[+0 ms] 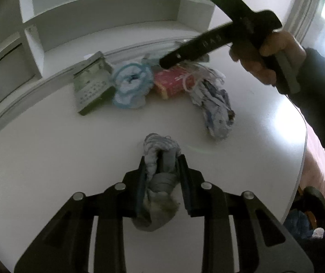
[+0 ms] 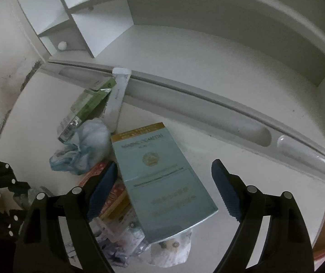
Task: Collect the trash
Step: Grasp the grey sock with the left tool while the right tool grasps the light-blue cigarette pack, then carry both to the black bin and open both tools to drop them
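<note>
My left gripper [image 1: 162, 159] is shut on a crumpled blue-and-white wrapper [image 1: 160, 177], held a little above the white table [image 1: 48, 147]. Farther back lie a green box [image 1: 89, 84], a blue-rimmed crumpled wrapper [image 1: 131, 86], a red box [image 1: 172, 82] and a long crumpled wrapper [image 1: 214, 107]. A hand [image 1: 265, 54] holds my right gripper [image 1: 167, 62] over the red box. In the right wrist view my right gripper [image 2: 165, 162] is open, its fingers on either side of a pale blue cigarette box [image 2: 162, 193] that lies over the red box [image 2: 98, 173].
A white shelf unit [image 2: 208, 34] with a pen groove stands along the table's back. A white sachet [image 2: 117, 95] leans by the green box [image 2: 87, 107]. The table's rounded edge [image 1: 299, 159] is at the right, with a blue bag [image 1: 299, 223] on the floor below.
</note>
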{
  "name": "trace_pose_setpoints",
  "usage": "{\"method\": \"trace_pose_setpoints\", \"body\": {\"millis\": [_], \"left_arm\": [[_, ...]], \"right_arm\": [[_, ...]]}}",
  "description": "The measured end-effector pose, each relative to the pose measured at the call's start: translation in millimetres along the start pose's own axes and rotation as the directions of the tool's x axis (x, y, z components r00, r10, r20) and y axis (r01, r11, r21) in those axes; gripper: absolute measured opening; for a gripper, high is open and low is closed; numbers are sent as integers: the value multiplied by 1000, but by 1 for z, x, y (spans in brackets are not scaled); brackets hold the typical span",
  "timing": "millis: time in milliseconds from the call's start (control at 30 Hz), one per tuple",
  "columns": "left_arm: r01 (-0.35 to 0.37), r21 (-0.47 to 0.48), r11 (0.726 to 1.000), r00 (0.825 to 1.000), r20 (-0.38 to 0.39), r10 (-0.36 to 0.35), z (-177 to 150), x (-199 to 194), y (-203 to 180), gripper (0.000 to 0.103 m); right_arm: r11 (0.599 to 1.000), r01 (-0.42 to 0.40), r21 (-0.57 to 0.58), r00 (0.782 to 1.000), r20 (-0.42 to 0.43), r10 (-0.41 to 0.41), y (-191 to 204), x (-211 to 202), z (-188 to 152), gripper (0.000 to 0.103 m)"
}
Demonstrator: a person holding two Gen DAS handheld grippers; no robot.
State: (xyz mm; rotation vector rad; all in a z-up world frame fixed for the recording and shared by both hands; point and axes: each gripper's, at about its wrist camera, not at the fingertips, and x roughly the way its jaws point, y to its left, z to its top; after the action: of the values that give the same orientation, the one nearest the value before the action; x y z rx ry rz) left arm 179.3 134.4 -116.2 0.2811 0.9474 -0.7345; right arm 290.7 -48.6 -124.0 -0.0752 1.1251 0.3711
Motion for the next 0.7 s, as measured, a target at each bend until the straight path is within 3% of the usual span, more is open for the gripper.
{"method": "trace_pose_setpoints", "body": {"millis": [167,367,567,700], "left_arm": [[-33,-39,999,999,17,34,6,-8,3,27],[-61,-73,995,997,50,64,24,-21,-3,27],[-17,-8,1000,995,96,18,59,-13,-56,27],[56,96,994,990,124,-68,84,5,-125,27]], "right_arm": [[999,-34,32,999,22,34,-5,-3,-4,60],[992,-43,117,986,167,23,-12,-54,-27,57],[961,4,275,958,276,-83,-36,-123,-108,56],[904,97,415,922,304,-239,-53,-164,-191,56]]}}
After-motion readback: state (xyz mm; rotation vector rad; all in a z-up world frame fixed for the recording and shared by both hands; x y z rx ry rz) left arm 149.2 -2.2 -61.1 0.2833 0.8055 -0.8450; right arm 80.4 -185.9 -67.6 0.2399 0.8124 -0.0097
